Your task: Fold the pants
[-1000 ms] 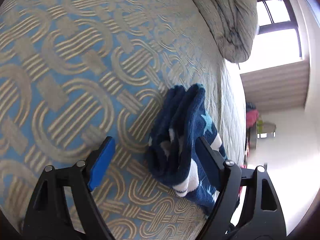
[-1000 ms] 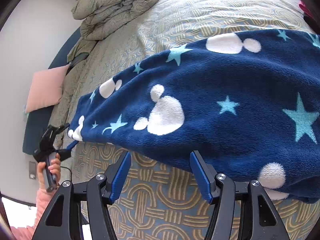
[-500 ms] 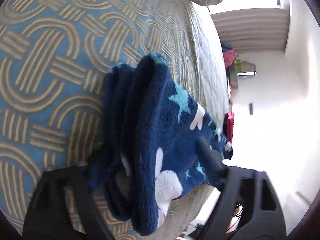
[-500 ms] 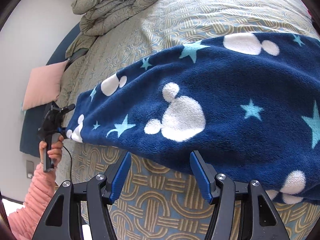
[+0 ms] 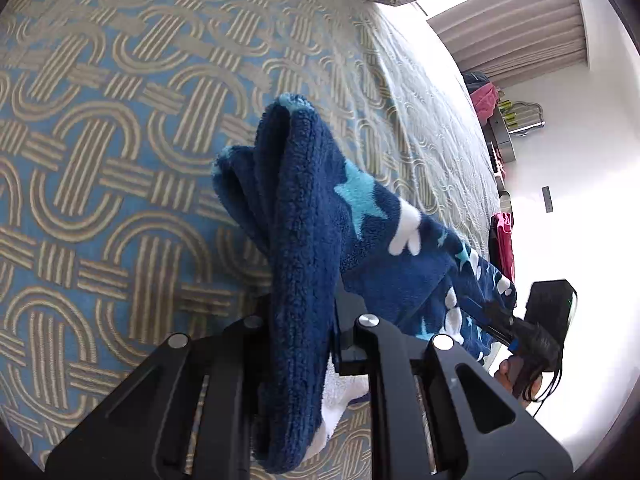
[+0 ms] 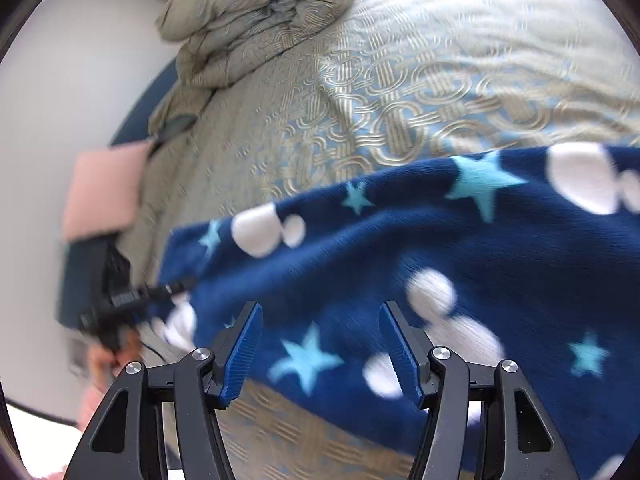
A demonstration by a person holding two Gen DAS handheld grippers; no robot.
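The pants (image 5: 316, 216) are navy fleece with light blue stars and white mouse-head shapes, lying on a patterned bed cover. My left gripper (image 5: 302, 312) is shut on a bunched end of the pants, which stands up between the fingers. In the right wrist view the pants (image 6: 440, 264) stretch across the bed, blurred by motion. My right gripper (image 6: 320, 344) is open, its blue pads over the near edge of the pants, holding nothing. The left gripper also shows in the right wrist view (image 6: 120, 300) at the pants' far end.
The bed cover (image 5: 120, 160) is blue with beige loops. A rolled quilt (image 6: 256, 24) lies at the head of the bed, a pink pillow (image 6: 104, 192) beside it. Curtains (image 5: 512, 28) and a wall stand beyond the bed's far edge.
My left gripper moved in onto the pants' end and shut on it. My right gripper moved forward over the near edge of the pants, still open.
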